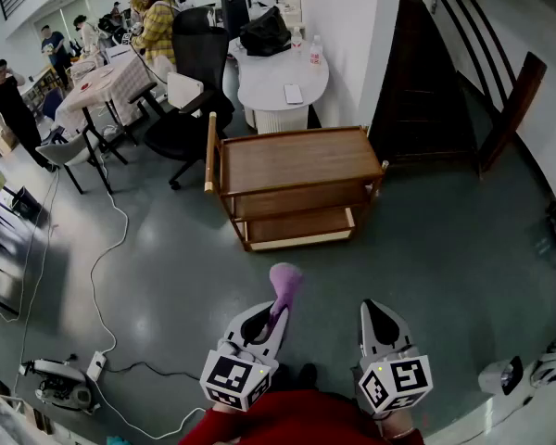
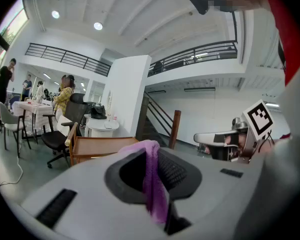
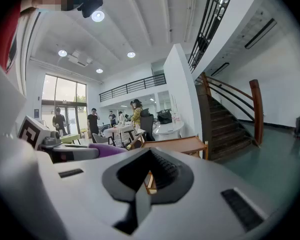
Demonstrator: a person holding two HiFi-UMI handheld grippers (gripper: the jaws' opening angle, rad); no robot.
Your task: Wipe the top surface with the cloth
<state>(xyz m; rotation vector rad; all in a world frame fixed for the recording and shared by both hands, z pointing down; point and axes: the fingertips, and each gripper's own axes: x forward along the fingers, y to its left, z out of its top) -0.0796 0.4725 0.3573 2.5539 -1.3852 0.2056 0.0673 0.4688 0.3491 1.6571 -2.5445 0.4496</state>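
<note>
Head view, nearest: both grippers are held low in front of the person, side by side and apart, above the floor.
Left gripper: jaws clamped on a purple cloth. The left gripper view shows it pinched between the pads, one fold hanging down inside and a tuft standing out past the tips.
Right gripper: jaws pressed together with nothing between them. The right gripper view shows only a thin slit there.
Cloth position: up in the air in the left gripper, well short of the cart and touching nothing else.
Cart: wooden, three shelves, standing on the floor ahead of the grippers. Its long front edge faces the person and a handle runs along its left end.
Top surface: nothing lies on it from edge to edge. No stain or crumb can be made out from here.
Beyond: a round white table sits near the cart's back edge, with a black office chair to its left and stairs to the right. People are at tables in the far left corner.
Done: the cloth is in hand and firmly gripped, and nothing more.
Left: all of the wiping, as I judge it. The person has yet to close on the cart, lay the cloth on the top and sweep it from end to end, corners included.
</note>
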